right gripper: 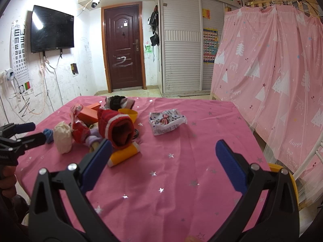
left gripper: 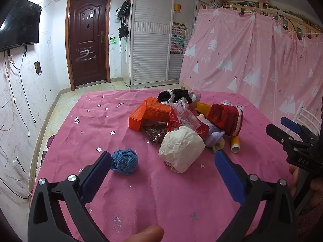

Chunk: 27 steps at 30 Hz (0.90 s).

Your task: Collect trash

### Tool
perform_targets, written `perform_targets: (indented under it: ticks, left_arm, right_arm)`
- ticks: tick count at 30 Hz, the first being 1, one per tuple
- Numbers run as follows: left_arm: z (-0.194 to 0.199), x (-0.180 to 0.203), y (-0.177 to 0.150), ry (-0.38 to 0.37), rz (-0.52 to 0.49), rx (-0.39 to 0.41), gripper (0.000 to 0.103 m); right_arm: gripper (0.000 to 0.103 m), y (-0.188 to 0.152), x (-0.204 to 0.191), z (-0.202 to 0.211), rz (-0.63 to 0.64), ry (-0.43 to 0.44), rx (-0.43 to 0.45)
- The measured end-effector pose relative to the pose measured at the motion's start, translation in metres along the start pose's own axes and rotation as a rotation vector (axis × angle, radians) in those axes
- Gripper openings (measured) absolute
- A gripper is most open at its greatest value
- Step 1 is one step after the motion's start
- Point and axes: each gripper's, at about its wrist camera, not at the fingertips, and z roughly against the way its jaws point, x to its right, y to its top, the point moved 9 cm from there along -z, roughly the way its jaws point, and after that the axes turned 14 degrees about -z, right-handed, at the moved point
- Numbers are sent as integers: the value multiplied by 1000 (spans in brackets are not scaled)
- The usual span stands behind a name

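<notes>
Both hand-held grippers, left (left gripper: 162,162) and right (right gripper: 163,151), hover spread wide, grasping nothing; crumpled paper ball (left gripper: 181,148) fronts the table's (left gripper: 161,191) heap.

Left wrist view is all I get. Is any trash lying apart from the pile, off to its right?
Observer: Yes. A crumpled white printed wrapper lies alone on the pink cloth, right of the pile; your view hardly shows it.
Operator: Is the right gripper open?
Observer: Yes. The right gripper has its jaws wide apart and holds nothing.
Operator: Anything near that table edge?
Observer: A yellow rim shows past the right edge, behind the gripper finger; I cannot tell what it belongs to.
</notes>
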Motion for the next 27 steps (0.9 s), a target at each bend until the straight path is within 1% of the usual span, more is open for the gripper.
perform_targets:
  ticks: [27]
  left_arm:
    - [0, 0, 0, 1, 1, 0, 95]
  right_arm:
    - [98, 0, 0, 0, 0, 0, 0]
